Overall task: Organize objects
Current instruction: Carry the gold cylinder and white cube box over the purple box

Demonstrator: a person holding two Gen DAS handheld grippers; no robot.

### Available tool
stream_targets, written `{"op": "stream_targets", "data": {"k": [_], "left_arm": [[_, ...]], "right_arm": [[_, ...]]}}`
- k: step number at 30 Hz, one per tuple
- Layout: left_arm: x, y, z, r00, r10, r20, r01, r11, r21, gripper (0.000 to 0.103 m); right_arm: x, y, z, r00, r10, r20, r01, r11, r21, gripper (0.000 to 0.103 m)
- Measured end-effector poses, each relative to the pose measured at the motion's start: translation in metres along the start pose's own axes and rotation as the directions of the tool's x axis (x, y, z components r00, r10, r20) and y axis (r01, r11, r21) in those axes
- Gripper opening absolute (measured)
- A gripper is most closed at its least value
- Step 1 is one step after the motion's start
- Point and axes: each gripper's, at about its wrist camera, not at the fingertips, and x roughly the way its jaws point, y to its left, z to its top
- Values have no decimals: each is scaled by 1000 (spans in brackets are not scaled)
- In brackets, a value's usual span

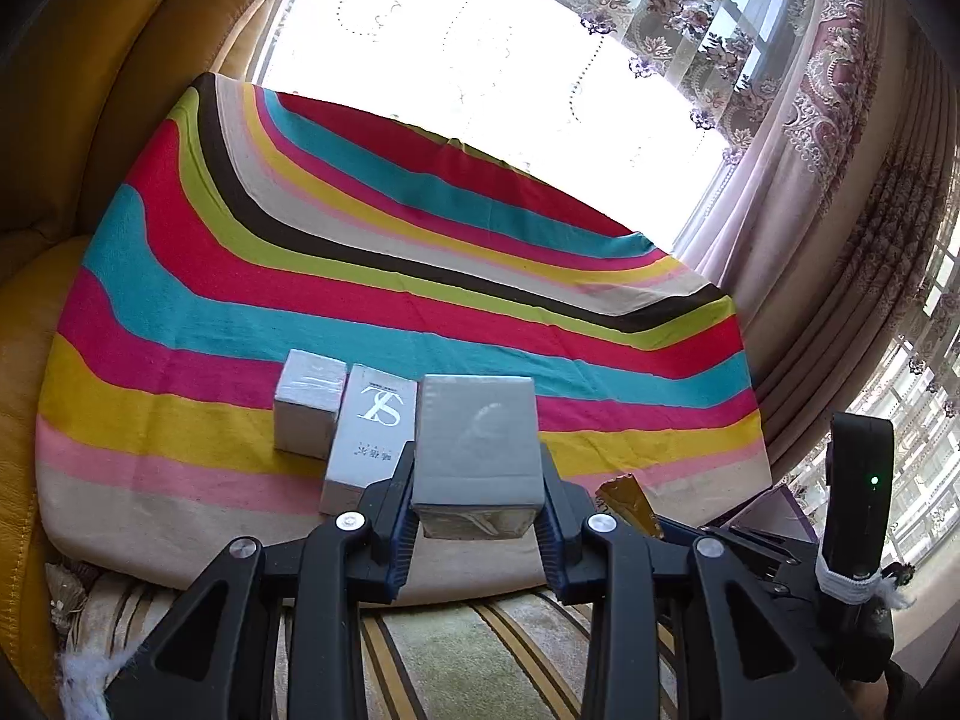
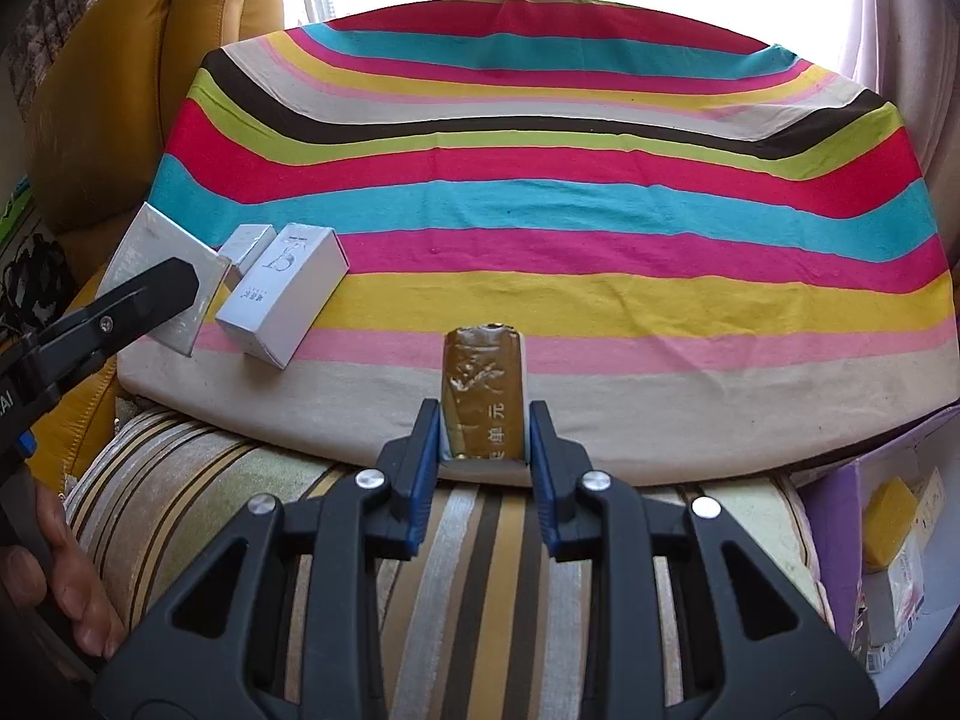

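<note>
- The left gripper (image 1: 478, 489) has its fingers (image 1: 401, 483) pinching a silver-grey rectangular carton (image 1: 476, 441) by its two long sides, held just above the near edge of the striped cloth-covered tabletop (image 1: 384, 252).
- In the right wrist view the same carton (image 2: 162, 276) shows at 9 o'clock, tilted, with one black finger of the left gripper (image 2: 153, 294) across its face.
- At 10 o'clock from the held carton lies a white flat carton printed with large "SL" lettering (image 1: 371, 438), flat on the yellow and pink stripes.
- Touching that carton's far left side stands a small silver cube-shaped box (image 1: 309, 402).
- The right gripper (image 2: 485, 429) has its blue-padded fingers (image 2: 425, 438) pinching a brown-gold wrapped box with printed characters (image 2: 483, 396), which stands up over the tabletop's cream near edge at 12 o'clock from the gripper.
- In the left wrist view only a gold corner of that box (image 1: 630, 498) shows, at 3 o'clock from the silver-grey carton.
- A purple open cardboard box (image 2: 840, 516) sits at 4 o'clock, off the tabletop, holding a yellow sponge-like block (image 2: 891, 516).
- A person's hand (image 2: 54, 588) shows at 8 o'clock.
- A mustard leather sofa (image 1: 90, 120) stands at 10 o'clock behind the tabletop.
</note>
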Motion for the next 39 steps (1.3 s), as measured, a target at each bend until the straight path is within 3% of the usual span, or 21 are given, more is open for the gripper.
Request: {"op": "stream_targets", "data": {"k": [9,21,31,39], "left_arm": [[23,-47,-12,990,-121,-70,124,991,49,35],[53,-102,-30,958,-234,-166,248,966,72,35],[79,-148,-37,916,-310,-254,345,933,104,35],[96,-188,-47,877,-358,-320,415,901,130,35]], "right_arm": [[-29,-31,-15,997,-67,37,65,997,35,32],[-58,-98,-35,983,-180,38,172,972,160,32],[-78,-149,-50,964,-264,5,257,942,216,32],[-96,-197,-72,934,-357,-35,354,903,245,32]]}}
